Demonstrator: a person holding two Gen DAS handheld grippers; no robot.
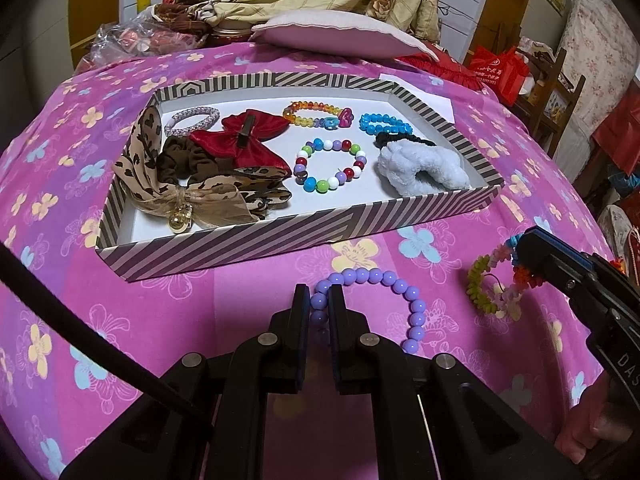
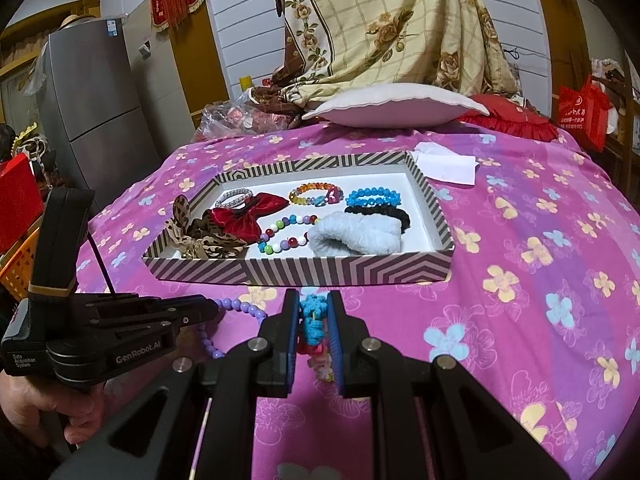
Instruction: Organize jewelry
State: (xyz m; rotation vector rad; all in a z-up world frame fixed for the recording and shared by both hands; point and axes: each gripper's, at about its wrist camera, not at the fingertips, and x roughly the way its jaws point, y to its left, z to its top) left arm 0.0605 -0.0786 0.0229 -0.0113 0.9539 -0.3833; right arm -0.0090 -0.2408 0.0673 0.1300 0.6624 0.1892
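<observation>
It is a home bedroom: a bed with floral pink sheet (image 2: 540, 240), a pillow (image 2: 394, 106), and a fridge (image 2: 92, 116) nearby.

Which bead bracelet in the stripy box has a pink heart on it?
The rainbow bracelet at the back of the striped box. Its clear orange and yellow beads carry a pink heart charm; the blue bracelet and the mixed-colour bracelet have none.

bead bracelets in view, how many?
6. Four in the striped box: lilac-white, rainbow, blue, multicolour. Purple bracelet in the left tongs; flower-bead bracelet in the right tongs.
</observation>
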